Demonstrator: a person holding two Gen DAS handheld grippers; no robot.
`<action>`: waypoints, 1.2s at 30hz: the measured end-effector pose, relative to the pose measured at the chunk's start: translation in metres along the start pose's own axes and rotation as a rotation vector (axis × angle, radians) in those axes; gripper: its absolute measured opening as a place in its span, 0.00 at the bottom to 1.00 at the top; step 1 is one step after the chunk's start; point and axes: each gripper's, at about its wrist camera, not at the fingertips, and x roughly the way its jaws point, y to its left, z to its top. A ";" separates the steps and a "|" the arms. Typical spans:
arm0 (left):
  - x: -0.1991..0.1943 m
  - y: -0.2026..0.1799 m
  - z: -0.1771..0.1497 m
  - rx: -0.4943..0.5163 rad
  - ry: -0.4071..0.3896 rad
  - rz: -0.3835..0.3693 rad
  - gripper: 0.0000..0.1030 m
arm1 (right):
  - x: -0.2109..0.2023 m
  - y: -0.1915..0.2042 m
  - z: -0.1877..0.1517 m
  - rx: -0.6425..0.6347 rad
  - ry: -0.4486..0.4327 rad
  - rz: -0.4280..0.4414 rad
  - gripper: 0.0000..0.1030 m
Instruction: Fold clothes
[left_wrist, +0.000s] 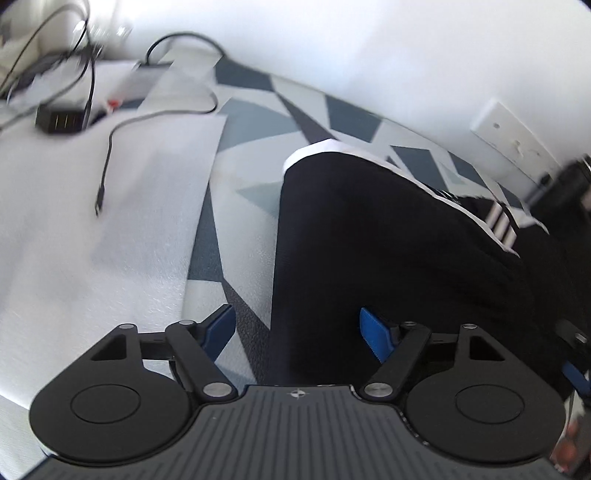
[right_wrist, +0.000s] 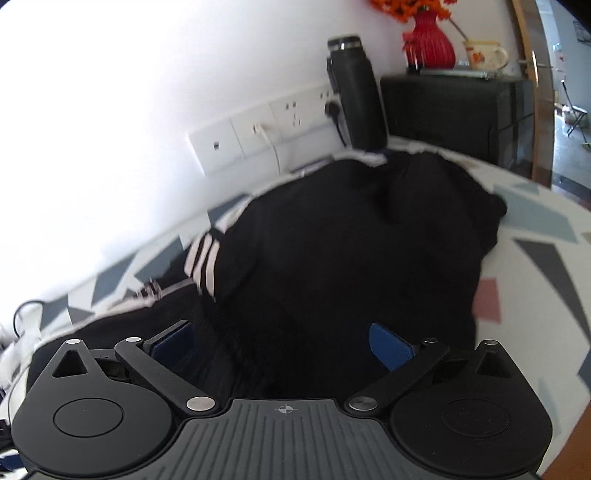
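A black garment (left_wrist: 369, 229) with white stripes lies in a loose heap on the patterned tablecloth (left_wrist: 251, 122). My left gripper (left_wrist: 299, 328) hangs over its near left edge with the jaws apart; the left pad is over bare cloth and the right pad over the black fabric, neither pressing. In the right wrist view the black garment (right_wrist: 332, 240) fills the middle, its striped cuff at the left. My right gripper (right_wrist: 280, 341) is wide open just above the fabric, with nothing pinched between its blue pads.
A white foam sheet (left_wrist: 92, 221) with a loose cable (left_wrist: 105, 162) and a black charger (left_wrist: 61, 120) lies left of the garment. Wall sockets (right_wrist: 258, 129), a black bottle (right_wrist: 356, 92), a dark cabinet (right_wrist: 454, 110), a red vase (right_wrist: 428, 44) and a mug (right_wrist: 484, 53) stand behind.
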 end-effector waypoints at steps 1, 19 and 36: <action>0.003 0.001 -0.001 -0.009 0.004 -0.004 0.66 | 0.001 -0.002 0.003 0.002 -0.006 -0.011 0.98; -0.014 -0.026 -0.010 0.063 -0.095 0.131 0.09 | 0.039 -0.015 0.004 0.035 0.098 -0.264 0.99; -0.060 0.038 0.023 0.074 -0.190 0.620 0.41 | 0.034 0.075 -0.037 -0.012 0.408 0.029 0.99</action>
